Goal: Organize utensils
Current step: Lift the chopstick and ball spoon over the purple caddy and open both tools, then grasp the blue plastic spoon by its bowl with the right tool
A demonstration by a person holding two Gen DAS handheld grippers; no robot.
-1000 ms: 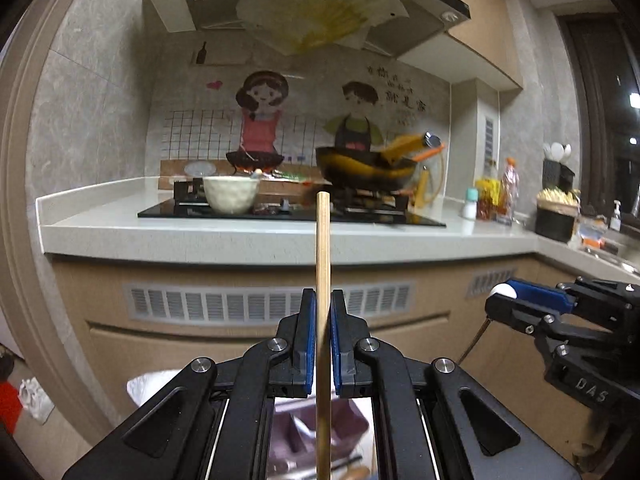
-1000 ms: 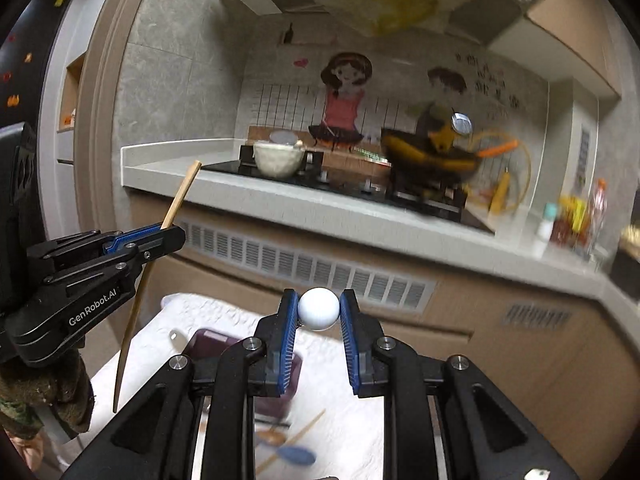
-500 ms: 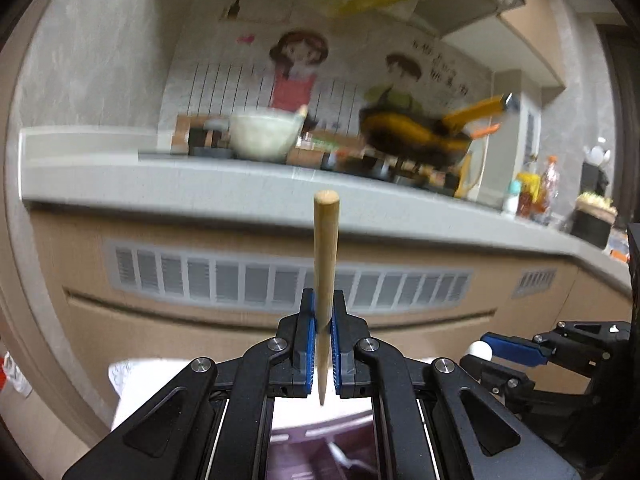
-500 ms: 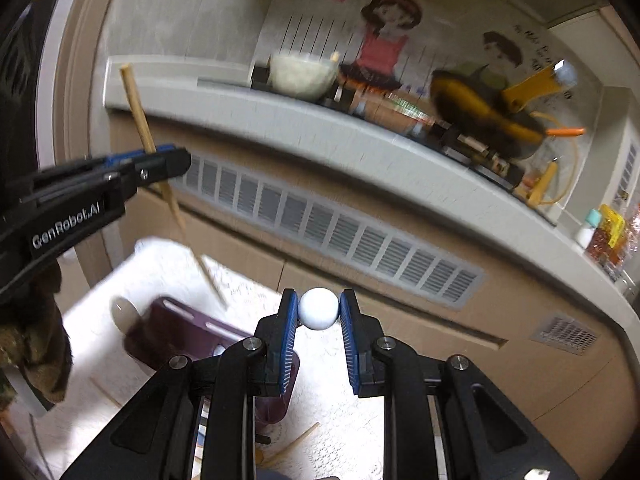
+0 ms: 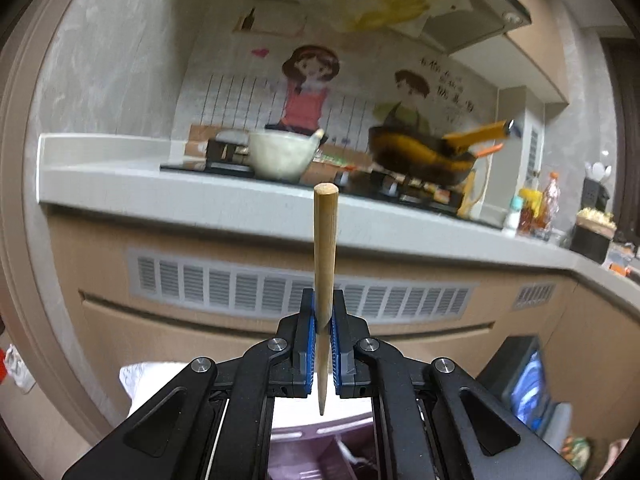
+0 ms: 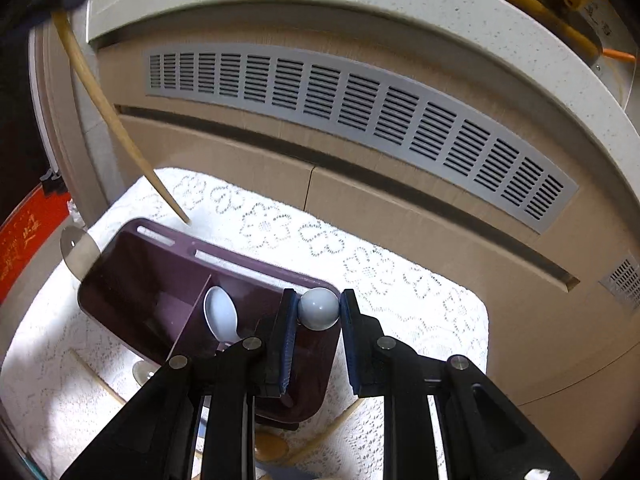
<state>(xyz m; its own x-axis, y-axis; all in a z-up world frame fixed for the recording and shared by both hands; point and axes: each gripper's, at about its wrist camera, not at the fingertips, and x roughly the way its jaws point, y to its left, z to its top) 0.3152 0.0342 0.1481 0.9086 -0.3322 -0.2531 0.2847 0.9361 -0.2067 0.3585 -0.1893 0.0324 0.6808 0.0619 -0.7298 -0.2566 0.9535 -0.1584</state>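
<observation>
Between left hand-held gripper [image 5: 324, 344] pads: chopstick [image 5: 325, 256], clamped | right hand-held gripper [image 6: 319, 320]: pinching seemingly a spoon-handle ball [image 6: 319, 307]

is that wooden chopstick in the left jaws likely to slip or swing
The wooden chopstick looks stiff and light. It is round, smooth and tapered, pinched only near its thin end, so it may pivot or slide between the left gripper's jaws.
</observation>
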